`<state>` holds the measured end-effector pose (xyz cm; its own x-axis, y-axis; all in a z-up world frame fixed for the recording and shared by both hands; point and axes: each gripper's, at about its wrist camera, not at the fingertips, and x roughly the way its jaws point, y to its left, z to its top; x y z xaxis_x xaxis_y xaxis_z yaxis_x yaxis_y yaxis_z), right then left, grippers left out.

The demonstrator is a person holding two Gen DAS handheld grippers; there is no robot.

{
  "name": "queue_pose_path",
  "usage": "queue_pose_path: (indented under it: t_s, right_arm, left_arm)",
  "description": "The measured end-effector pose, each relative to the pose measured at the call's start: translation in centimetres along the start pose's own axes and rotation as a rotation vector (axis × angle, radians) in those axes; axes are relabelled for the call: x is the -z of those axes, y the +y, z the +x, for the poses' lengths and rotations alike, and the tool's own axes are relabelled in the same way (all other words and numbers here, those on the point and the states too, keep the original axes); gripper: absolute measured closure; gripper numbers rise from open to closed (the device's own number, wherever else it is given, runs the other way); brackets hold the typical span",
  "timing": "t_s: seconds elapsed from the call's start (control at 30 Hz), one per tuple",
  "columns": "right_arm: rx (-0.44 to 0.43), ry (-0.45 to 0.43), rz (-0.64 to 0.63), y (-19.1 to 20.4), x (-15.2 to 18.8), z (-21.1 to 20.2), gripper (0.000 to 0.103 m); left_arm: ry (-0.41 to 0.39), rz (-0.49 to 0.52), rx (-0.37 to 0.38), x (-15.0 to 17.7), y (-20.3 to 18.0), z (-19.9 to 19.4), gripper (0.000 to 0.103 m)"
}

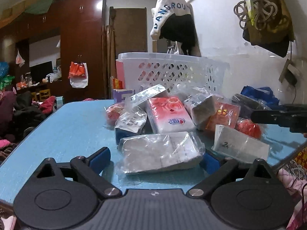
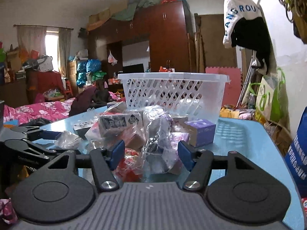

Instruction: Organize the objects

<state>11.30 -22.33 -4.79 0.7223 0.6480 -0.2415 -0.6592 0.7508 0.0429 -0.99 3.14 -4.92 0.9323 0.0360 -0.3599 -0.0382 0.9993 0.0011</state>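
Note:
A heap of small wrapped packets lies on the blue table (image 1: 67, 124) in front of a white lattice basket (image 1: 172, 57). My left gripper (image 1: 155, 159) is open, low over the table. A grey packet in clear wrap (image 1: 161, 153) lies between its blue pads; the right pad is at the packet's edge and the left pad stands apart from it. My right gripper (image 2: 151, 153) is half-closed around a crinkled clear bag with a purple item (image 2: 165, 159); I see no firm press. A red packet (image 2: 128, 164) lies by its left pad.
The basket (image 2: 172, 75) stands at the table's far side. A red-and-white tissue pack (image 1: 168, 113), a grey box (image 1: 239, 145) and a purple box (image 2: 201, 132) sit in the heap. One of the right gripper's fingers (image 1: 272, 117) reaches in from the right. A blue bag (image 2: 297, 153) hangs off the table's right edge.

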Motion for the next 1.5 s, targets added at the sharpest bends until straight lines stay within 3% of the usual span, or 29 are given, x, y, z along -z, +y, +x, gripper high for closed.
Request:
queue_pose_path:
  t_s: [0.13,0.47,0.53,1.13,1.3,1.43,1.5]
  right_arm:
    - [0.041,0.002,-0.024,0.4,0.1,-0.2,0.054]
    - [0.044,0.038,-0.07,0.3,-0.2,-0.2,0.064]
    - [0.039,0.043,-0.072,0.2,-0.2,-0.3,0.065]
    - [0.042,-0.031,0.029,-2.1,-1.3,-1.3,0.066]
    - [0.056,-0.071,0.034,-2.8,-3.2,-1.6,0.066]
    - [0.05,-0.112,0.025,-3.3,-6.7,-0.8,0.066]
    - [0.052,-0.122,0.006,-3.5,-8.8,0.2,0.066]
  left_arm:
    - [-0.011,0.01,0.004,0.1,-0.6,0.1,0.008]
    - [-0.027,0.052,0.001,0.5,-1.9,0.3,0.008]
    - [-0.037,0.054,0.005,0.7,-1.9,0.2,0.018]
    - [-0.136,0.01,-0.019,-1.6,-1.0,-0.9,0.018]
    - [-0.216,-0.053,0.023,-5.0,-0.4,-1.6,0.018]
    - [-0.262,-0.098,0.054,-10.1,0.1,-0.6,0.018]
    - [-0.247,-0.102,0.074,-13.0,0.0,1.0,0.018]
